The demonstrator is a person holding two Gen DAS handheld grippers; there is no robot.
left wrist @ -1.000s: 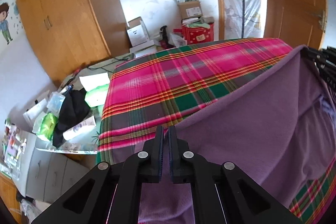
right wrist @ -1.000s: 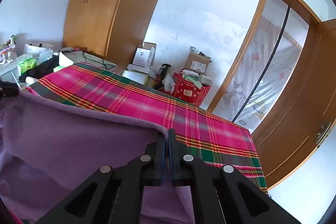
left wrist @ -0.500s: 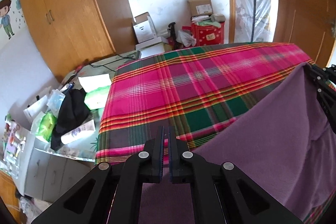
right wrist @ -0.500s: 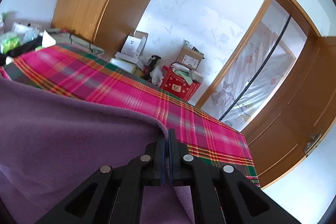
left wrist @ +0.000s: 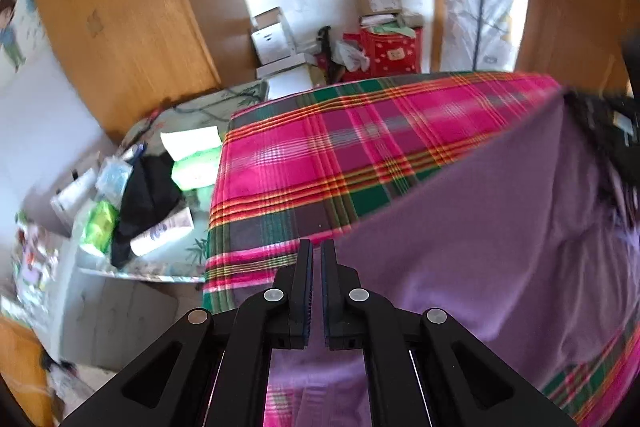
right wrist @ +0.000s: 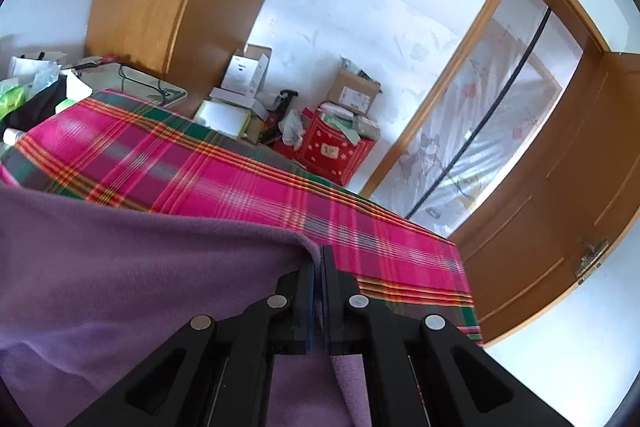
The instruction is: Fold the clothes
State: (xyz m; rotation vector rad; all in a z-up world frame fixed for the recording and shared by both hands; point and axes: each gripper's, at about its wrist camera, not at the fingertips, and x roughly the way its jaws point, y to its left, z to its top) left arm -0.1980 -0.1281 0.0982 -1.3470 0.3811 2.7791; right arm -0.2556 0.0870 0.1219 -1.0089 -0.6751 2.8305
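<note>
- The left gripper (left wrist: 316, 255) has its jaws nearly together, with a thin gap showing at the tips; the purple cloth (left wrist: 480, 235) runs up to the right finger and shows below between the arms, but whether it is pinched I cannot tell.
- The right gripper (right wrist: 319, 259) is clamped on a corner of the cloth (right wrist: 140, 267), which wraps over the left finger tip.
- The cloth's upper edge runs taut from one gripper to the other, above the plaid bed (left wrist: 320, 163).
- The right gripper appears blurred at the right edge of the left wrist view.
- A cluttered desk (left wrist: 168, 259) stands beside the bed, a wardrobe (left wrist: 120, 15) behind it.
- Boxes (right wrist: 244, 75) and a red bag (right wrist: 328, 151) sit by the far wall, near a door (right wrist: 580, 187).
</note>
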